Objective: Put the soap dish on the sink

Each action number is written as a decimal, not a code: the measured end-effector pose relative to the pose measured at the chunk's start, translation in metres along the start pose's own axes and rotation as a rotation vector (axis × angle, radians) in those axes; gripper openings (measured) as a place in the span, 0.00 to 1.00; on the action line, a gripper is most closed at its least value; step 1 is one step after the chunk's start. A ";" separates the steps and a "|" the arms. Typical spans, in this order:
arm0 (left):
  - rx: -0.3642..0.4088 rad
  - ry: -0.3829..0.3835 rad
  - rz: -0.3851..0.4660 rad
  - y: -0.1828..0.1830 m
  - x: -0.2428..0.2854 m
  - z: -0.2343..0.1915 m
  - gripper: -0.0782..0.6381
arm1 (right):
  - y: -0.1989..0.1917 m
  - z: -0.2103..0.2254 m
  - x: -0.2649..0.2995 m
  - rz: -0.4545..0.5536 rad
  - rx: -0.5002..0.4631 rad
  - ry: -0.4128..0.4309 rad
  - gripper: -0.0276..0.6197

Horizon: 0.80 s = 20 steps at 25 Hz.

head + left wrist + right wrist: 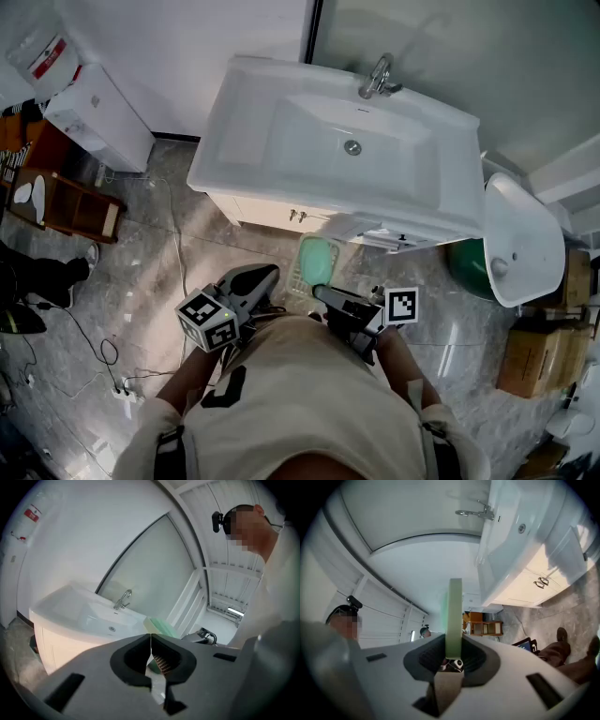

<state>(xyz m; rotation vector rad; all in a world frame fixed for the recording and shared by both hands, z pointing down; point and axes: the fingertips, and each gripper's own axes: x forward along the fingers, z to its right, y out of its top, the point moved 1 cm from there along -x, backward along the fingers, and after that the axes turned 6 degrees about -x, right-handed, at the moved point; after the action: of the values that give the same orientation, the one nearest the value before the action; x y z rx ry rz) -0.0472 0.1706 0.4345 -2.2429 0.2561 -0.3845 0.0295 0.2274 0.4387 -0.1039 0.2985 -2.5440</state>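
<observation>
Right gripper clamped on green soap dish edge, dish pointing 12 o'clock toward sink, near. Left gripper closed, empty, at its 9 o'clock.

The sink looks glossy white, its tap shiny metal. The dish is matt green plastic, the floor polished.

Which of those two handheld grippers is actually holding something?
The right gripper: its jaws clamp the pale green plastic soap dish edge-on. The left gripper has its jaws shut together, empty.
</observation>
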 end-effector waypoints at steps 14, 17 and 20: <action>-0.047 0.077 0.000 -0.079 0.024 0.086 0.14 | -0.054 0.003 -0.102 -0.075 0.035 0.038 0.18; -0.058 0.112 0.009 -0.073 0.017 0.090 0.14 | -0.059 0.000 -0.100 -0.093 0.036 0.044 0.19; -0.046 0.134 0.022 -0.063 0.008 0.082 0.14 | -0.056 -0.005 -0.092 -0.083 0.018 0.065 0.19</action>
<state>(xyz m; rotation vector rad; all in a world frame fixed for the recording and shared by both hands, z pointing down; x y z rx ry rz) -0.0068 0.2662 0.4336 -2.2604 0.3634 -0.5230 0.0752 0.3247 0.4465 -0.0278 0.3019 -2.6355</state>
